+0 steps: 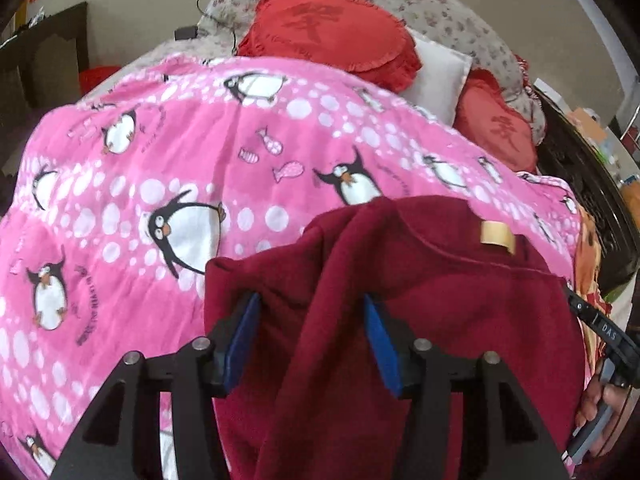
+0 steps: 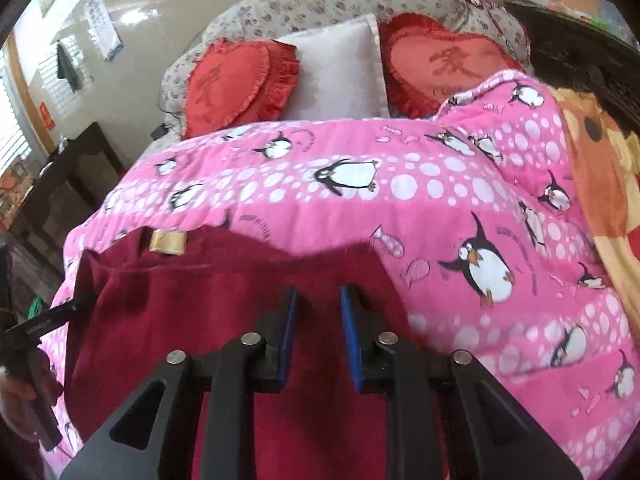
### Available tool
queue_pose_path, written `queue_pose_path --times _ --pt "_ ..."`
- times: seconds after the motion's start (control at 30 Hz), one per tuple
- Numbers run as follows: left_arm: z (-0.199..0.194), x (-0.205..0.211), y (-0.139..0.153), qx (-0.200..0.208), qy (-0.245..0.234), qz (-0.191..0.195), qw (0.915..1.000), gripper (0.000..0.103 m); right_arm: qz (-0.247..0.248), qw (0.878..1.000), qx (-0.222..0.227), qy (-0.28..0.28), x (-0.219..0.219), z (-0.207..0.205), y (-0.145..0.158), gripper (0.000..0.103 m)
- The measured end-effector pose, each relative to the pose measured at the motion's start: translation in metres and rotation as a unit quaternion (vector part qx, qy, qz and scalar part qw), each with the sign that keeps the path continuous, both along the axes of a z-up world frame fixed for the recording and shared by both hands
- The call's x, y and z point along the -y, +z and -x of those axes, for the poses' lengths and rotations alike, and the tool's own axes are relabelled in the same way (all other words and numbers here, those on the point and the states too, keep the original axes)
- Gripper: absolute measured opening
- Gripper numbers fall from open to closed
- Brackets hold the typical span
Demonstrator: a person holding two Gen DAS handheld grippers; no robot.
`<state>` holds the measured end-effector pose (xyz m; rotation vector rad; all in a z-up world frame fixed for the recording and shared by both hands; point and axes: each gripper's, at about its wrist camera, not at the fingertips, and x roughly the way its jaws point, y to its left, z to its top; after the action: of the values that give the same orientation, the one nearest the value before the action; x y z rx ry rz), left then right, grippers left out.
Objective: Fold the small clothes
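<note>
A dark red garment (image 1: 440,300) with a tan label (image 1: 497,235) at its neck lies on a pink penguin-print blanket (image 1: 160,168). My left gripper (image 1: 310,300) stands over its left part, jaws wide apart, with a raised ridge of the cloth running between the blue pads (image 1: 244,336). In the right wrist view the garment (image 2: 200,292) and its label (image 2: 168,243) lie lower left. My right gripper (image 2: 319,292) is partly open, its blue pads (image 2: 290,332) on either side of the cloth at the garment's right part.
Two red heart cushions (image 2: 236,80) (image 2: 444,60) and a white pillow (image 2: 340,72) lie at the bed's head against a floral cover (image 2: 320,0). An orange blanket (image 2: 600,168) lies at the right. Dark furniture (image 2: 68,184) stands left of the bed.
</note>
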<state>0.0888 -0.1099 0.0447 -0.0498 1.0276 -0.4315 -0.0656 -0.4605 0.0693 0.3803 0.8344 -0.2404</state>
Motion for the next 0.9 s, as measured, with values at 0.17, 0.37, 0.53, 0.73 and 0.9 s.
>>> queue_pose_path --times 0.17,0.37,0.53,0.73,0.9 --pt "-0.001 0.006 0.0 0.009 -0.006 -0.014 0.9998 0.059 -0.037 0.999 -0.007 -0.01 0.019 -0.017 -0.011 0.0" --pt "0.011 -0.002 0.009 0.018 -0.003 -0.017 0.9997 0.059 -0.009 1.0 0.003 -0.001 -0.004 0.003 0.011 0.0" --pt "0.025 -0.005 0.016 0.038 -0.009 -0.034 0.9986 0.059 -0.005 0.999 0.011 0.044 -0.036 0.021 0.024 0.001" --pt "0.032 -0.013 0.018 0.043 -0.003 -0.043 0.9982 0.059 -0.008 0.998 -0.007 0.061 -0.05 0.014 0.011 0.001" --pt "0.04 -0.025 0.021 0.047 -0.004 -0.052 0.9975 0.059 -0.014 0.998 -0.028 0.06 -0.047 0.003 -0.001 0.001"
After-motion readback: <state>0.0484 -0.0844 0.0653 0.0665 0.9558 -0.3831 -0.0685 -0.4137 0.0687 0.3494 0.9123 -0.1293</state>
